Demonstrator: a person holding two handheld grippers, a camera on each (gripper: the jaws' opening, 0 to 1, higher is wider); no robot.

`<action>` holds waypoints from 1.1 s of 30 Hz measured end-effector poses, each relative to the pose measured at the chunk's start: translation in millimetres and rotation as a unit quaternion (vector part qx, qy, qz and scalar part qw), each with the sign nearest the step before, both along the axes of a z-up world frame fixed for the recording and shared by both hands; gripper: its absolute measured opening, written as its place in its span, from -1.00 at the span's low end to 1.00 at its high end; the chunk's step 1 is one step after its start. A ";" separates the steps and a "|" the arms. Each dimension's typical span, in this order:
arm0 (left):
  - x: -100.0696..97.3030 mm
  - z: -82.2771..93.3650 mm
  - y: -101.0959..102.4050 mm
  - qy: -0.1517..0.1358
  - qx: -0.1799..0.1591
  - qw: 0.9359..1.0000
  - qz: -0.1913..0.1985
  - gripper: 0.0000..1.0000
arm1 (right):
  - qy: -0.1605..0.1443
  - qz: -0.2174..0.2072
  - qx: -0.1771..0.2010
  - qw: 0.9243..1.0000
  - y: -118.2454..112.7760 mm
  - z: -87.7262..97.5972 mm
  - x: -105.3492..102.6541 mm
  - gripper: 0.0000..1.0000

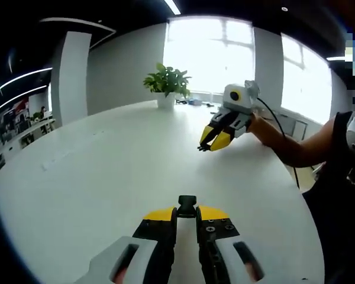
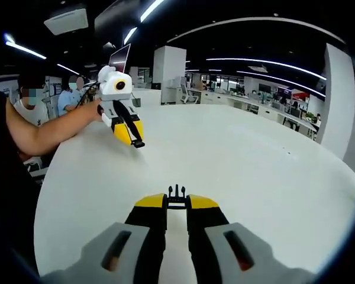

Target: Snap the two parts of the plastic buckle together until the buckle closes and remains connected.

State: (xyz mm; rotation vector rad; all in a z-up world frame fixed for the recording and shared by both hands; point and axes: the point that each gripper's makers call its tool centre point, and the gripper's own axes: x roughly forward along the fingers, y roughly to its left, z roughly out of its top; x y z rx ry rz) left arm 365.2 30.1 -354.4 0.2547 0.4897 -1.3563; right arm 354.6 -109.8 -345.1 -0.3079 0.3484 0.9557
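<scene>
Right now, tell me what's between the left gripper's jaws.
The left gripper is shut on a black buckle part whose socket end pokes out past the yellow tips. The rest of it is covered by the jaws. White table lies beneath.

The white table (image 1: 94, 171) offers open, bare surface between the left gripper (image 1: 187, 208) and the right gripper (image 1: 212, 144), which are held well apart. The sole obstacle on the tabletop is a potted plant (image 1: 166, 84) at the far edge by the windows. Seated people (image 2: 47, 100) sit beyond one table edge.
</scene>
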 end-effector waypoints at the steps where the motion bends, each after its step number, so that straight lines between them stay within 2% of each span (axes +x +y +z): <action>1: -1.6 -0.1 -0.7 0.000 0.000 1.000 -0.004 -0.77 | 0.001 0.001 0.000 1.000 0.2 -0.3 -0.2 -0.78; 10: -5.4 -0.5 -2.7 0.000 0.000 1.000 -0.015 -0.78 | 0.013 0.033 0.021 0.999 10.1 3.6 -10.5 -0.78; 15: -16.0 -2.4 -8.2 -0.001 -0.001 0.999 -0.043 -0.78 | 0.008 0.059 0.007 0.998 16.9 -1.5 -17.6 -0.78; 25: -27.2 -2.0 -11.5 0.008 -0.002 0.997 -0.070 -0.78 | 0.010 0.100 -0.003 0.995 28.6 -7.1 -30.3 -0.78; 33: -29.2 -9.8 -16.8 -0.007 0.011 0.996 -0.085 -0.78 | 0.006 0.117 -0.010 0.993 34.1 -9.3 -35.1 -0.78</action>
